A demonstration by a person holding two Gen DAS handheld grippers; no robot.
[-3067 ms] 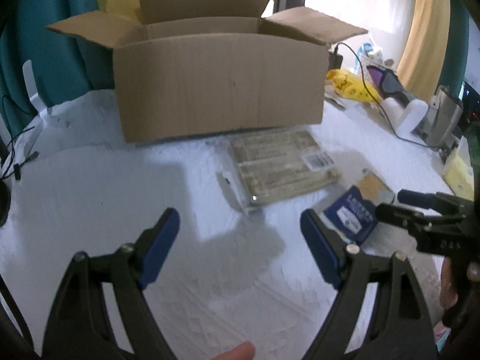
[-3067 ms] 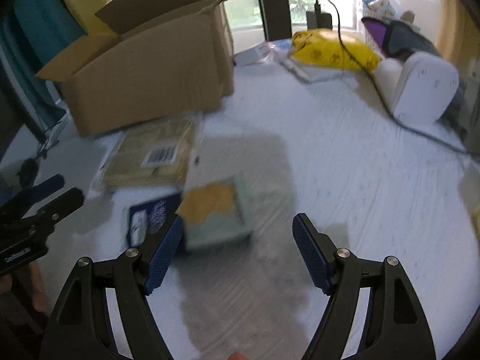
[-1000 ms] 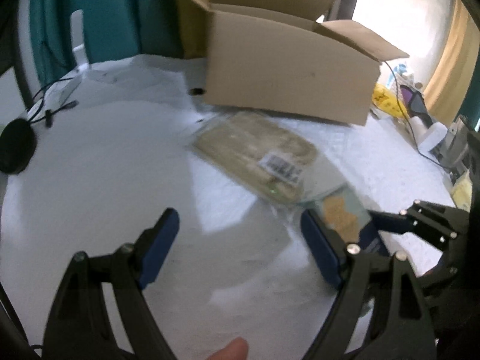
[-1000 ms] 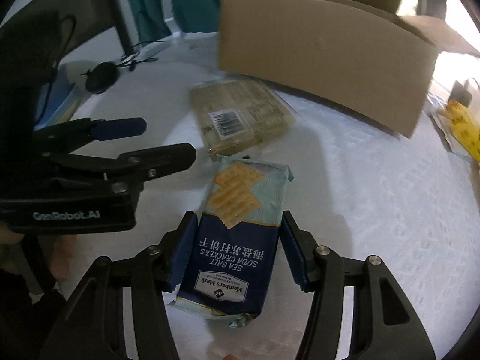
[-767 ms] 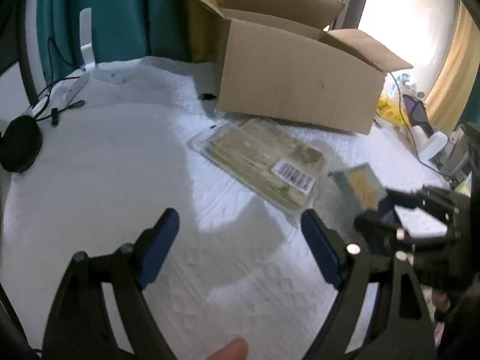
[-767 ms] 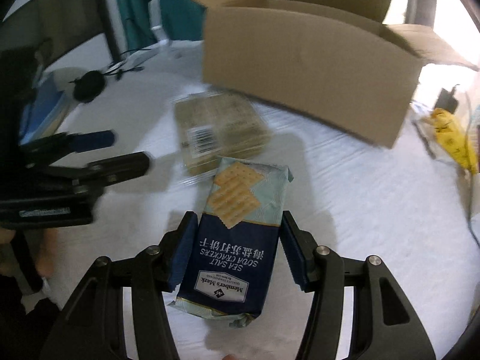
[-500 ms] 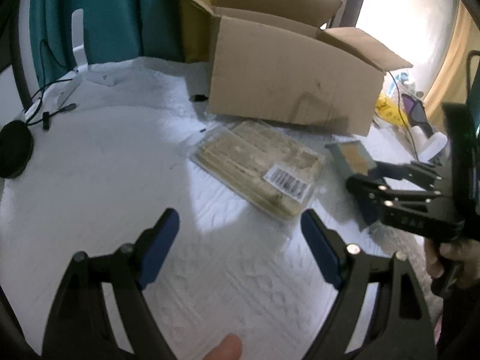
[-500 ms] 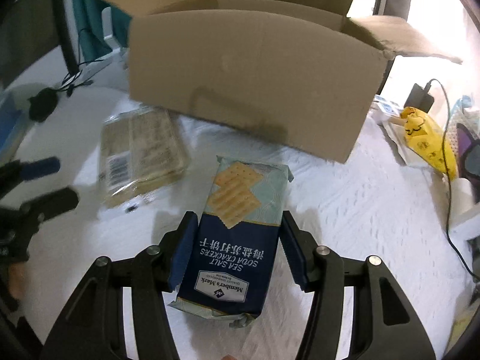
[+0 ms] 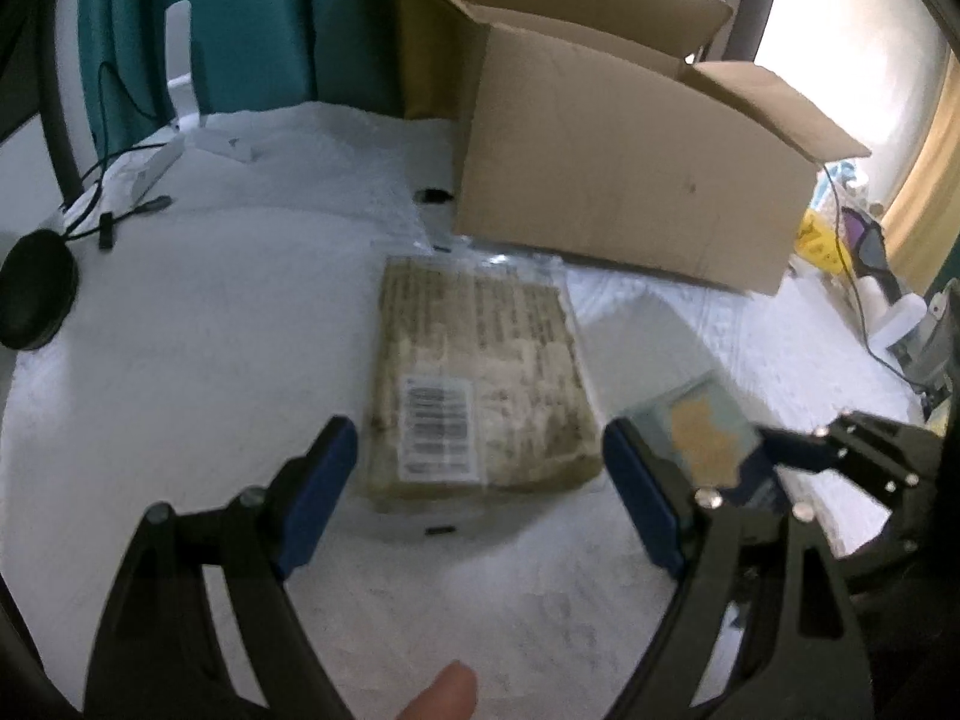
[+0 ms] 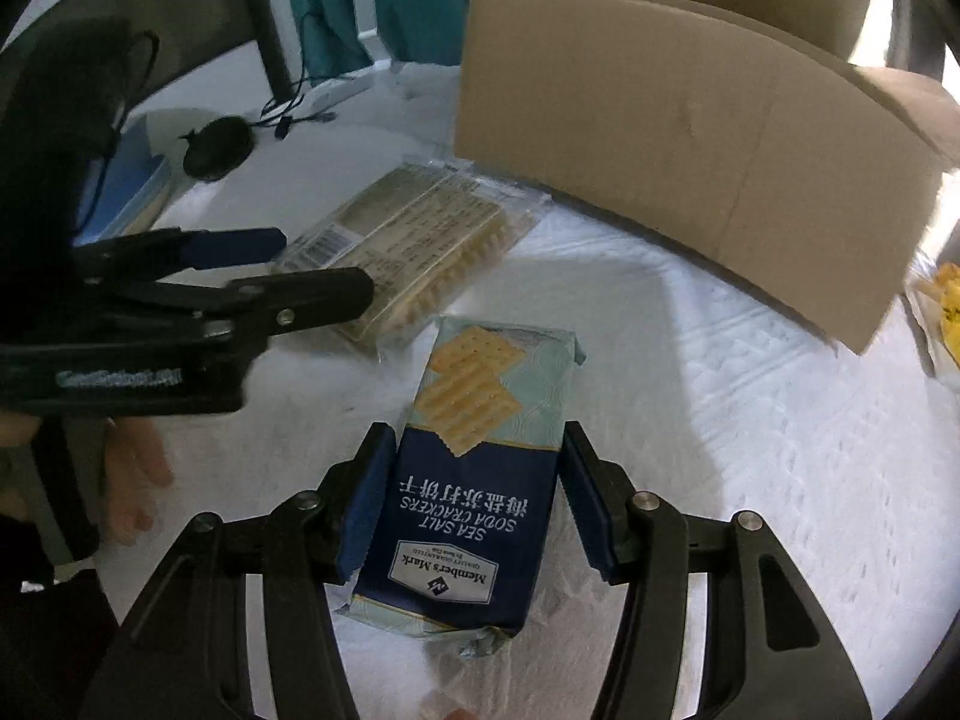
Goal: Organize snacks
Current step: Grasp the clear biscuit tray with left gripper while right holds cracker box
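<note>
Blue cracker pack clamped in right claw

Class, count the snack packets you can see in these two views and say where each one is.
2. The blue sea salt soda cracker packet sits clamped in the right gripper. The clear-wrapped biscuit packet lies on the white cloth before the brown cardboard box, whose inside is hidden.

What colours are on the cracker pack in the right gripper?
Navy blue lower half, pale teal top with golden crackers pictured, on the cracker pack; the right wrist view shows it best.
</note>
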